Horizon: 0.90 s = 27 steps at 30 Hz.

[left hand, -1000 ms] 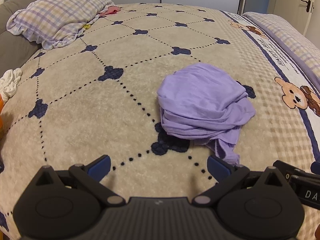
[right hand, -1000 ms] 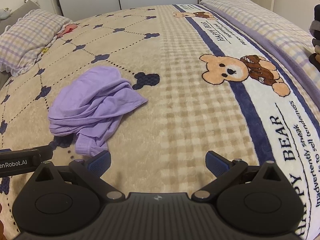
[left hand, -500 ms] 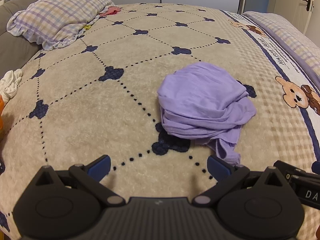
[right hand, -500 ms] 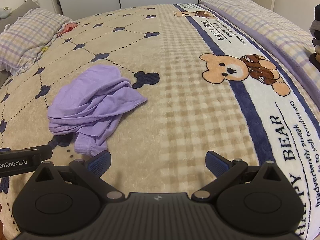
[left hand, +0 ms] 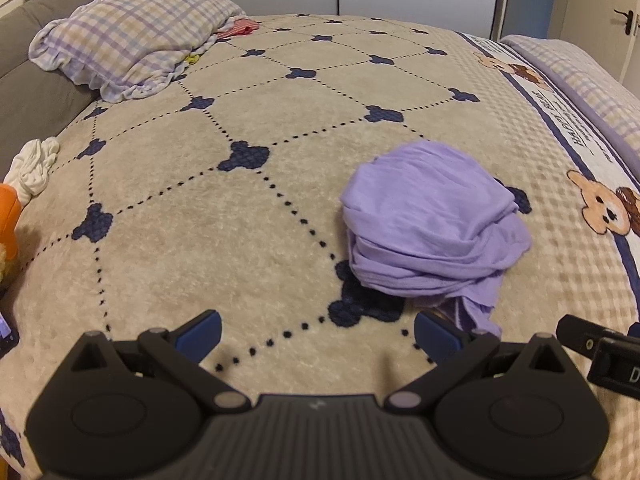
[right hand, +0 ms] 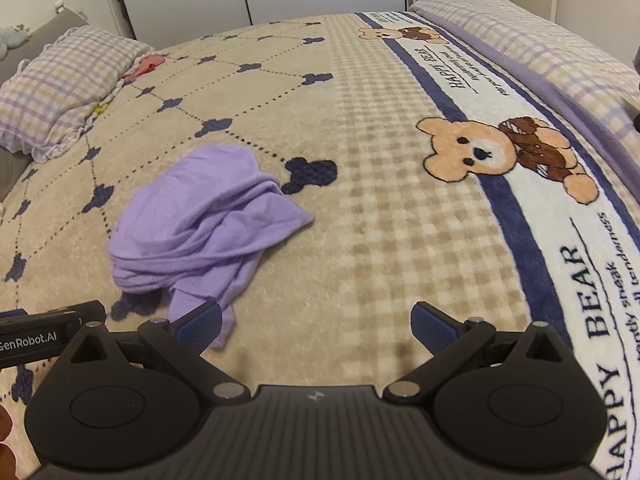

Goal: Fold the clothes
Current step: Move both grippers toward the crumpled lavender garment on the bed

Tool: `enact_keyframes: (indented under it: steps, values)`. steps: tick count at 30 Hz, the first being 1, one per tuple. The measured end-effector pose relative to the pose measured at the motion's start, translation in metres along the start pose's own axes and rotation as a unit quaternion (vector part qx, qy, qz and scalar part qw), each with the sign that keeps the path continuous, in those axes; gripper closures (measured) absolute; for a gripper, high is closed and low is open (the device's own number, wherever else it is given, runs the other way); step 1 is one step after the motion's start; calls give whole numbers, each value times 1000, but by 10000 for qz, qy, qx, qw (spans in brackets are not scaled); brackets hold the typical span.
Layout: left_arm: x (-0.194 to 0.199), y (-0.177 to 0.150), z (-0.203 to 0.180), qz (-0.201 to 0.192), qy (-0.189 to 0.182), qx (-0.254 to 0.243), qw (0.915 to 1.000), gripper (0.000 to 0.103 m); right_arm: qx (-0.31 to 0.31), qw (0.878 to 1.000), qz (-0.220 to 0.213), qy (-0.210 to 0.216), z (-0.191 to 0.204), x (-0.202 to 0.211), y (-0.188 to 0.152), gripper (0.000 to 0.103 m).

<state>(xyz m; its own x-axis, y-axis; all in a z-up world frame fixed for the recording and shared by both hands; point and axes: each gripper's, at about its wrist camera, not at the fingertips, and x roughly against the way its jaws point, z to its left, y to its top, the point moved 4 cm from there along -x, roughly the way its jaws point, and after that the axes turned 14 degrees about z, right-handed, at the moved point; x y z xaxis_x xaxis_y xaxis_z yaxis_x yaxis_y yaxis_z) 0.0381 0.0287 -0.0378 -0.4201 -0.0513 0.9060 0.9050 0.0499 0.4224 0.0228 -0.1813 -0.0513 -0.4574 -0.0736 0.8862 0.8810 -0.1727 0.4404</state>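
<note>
A crumpled lilac garment (left hand: 430,220) lies in a heap on the beige bear-print blanket (left hand: 240,220). In the right wrist view the garment (right hand: 204,220) is left of centre, with a loose end reaching down to that gripper's left fingertip. My left gripper (left hand: 318,334) is open and empty, just short of the heap, which lies ahead to its right. My right gripper (right hand: 316,326) is open and empty, with the heap ahead to its left. Each gripper's body shows at the edge of the other's view.
A checked pillow (left hand: 136,32) lies at the far left by a grey headboard (left hand: 36,96). A pink cloth (left hand: 240,28) lies beside it. A white bundle (left hand: 34,168) and an orange object (left hand: 8,216) sit at the left edge. A checked quilt (right hand: 552,56) runs along the right.
Both grippers have shifted slightly toward the garment; it sits a little lower and nearer in both views. The garment itself has not moved.
</note>
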Motion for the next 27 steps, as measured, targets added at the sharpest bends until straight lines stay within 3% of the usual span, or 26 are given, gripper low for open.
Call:
enact_keyframes:
  steps: [6,13,18,23,27]
  values:
    - [-4,9,11,-140,13,119,9998,0,100,9996,-150,196,7,-3,9,0]
    - [-10,25,26,-603,82,135,9981,0,317,9979,-540,165,13,-5,24,0]
    - [-20,33,39,-603,-210,272,9976,0,253,9977,-575,268,12,-12,33,0]
    - [-33,33,44,-529,-873,220,9945,0,503,9968,-553,265,18,-23,35,0]
    - [-46,30,42,-282,-1137,142,9930,0,623,9970,-231,406,21,-37,32,4]
